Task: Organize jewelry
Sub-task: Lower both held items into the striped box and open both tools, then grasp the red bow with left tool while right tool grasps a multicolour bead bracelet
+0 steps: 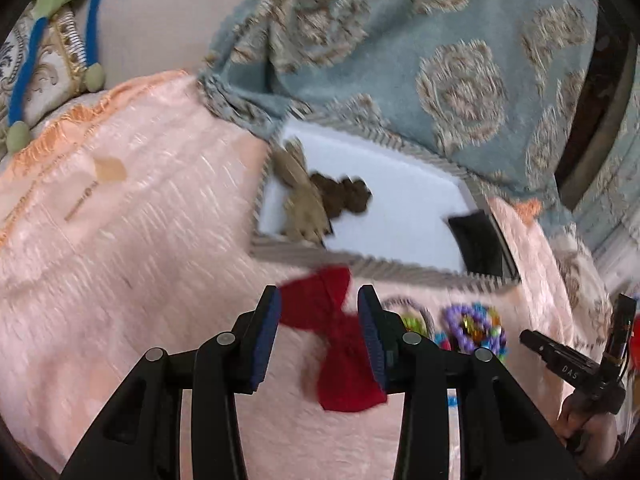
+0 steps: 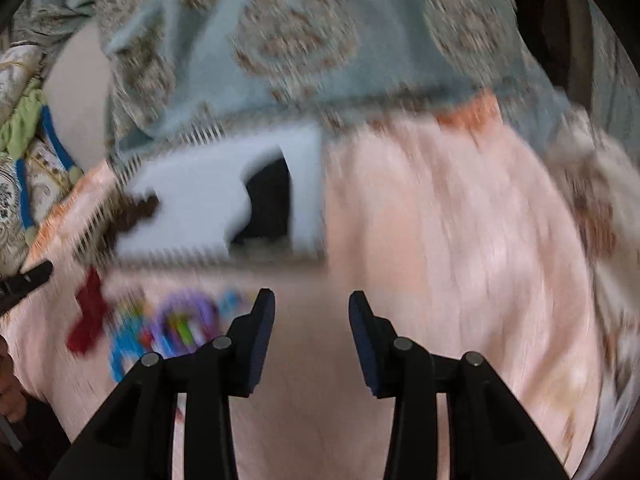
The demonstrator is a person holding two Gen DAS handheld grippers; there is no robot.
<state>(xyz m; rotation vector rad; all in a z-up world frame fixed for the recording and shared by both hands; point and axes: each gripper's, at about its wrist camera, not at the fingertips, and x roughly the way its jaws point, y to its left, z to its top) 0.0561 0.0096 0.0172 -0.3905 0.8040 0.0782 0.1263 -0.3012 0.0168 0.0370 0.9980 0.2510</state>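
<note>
Left gripper (image 1: 319, 308): bottom centre of the left wrist view, its two blue-padded fingers spread apart, nothing pinched.
Red bow (image 1: 336, 340): lies flat on the cloth in the gap seen between those fingers; the pads do not press it. In the right wrist view it sits at the lower left (image 2: 90, 312).
Right gripper (image 2: 312, 312): bottom centre of its own view, fingers parted over bare cloth, holding nothing. Its black body shows at the right edge of the left view.
Colourful beaded jewelry (image 1: 474, 326): a small heap just right of the bow, badly blurred.
Tray (image 1: 360, 268): striped rim, white inside, above the bow at mid frame; brownish pieces (image 1: 320, 196) in its left part, a dark rectangle (image 1: 478, 242) at its right end.
Peach bedspread (image 1: 140, 260): under everything.
Blue patterned fabric (image 1: 400, 40): bunched across the top, overlapping the tray's far edge.
</note>
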